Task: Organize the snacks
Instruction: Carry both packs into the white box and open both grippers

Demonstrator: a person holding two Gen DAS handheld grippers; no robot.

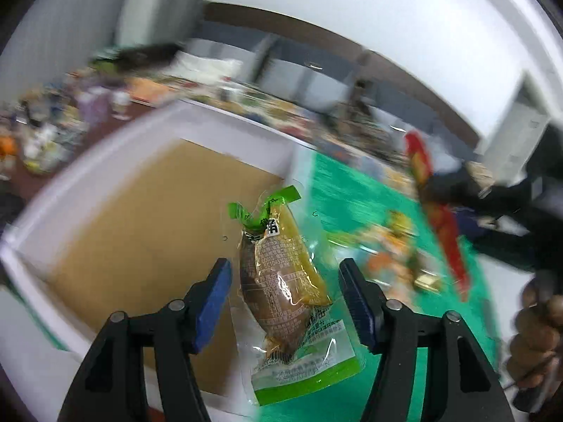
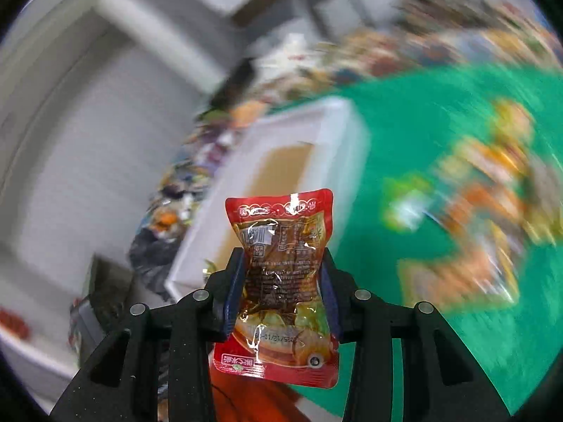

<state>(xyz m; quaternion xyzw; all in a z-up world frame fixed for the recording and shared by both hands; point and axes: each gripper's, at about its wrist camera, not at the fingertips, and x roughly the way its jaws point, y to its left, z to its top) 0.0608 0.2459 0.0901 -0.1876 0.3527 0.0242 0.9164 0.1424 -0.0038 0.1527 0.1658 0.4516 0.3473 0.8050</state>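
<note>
Bright, heavy motion blur bkgd, fisheye-warped

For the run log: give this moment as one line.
left claw open, green pack between | right claw shut on red pack | box ahead

Red pouch (image 2: 281,281); green-trimmed packet (image 1: 285,292); white box (image 1: 105,161); green mat (image 1: 352,190).
</note>
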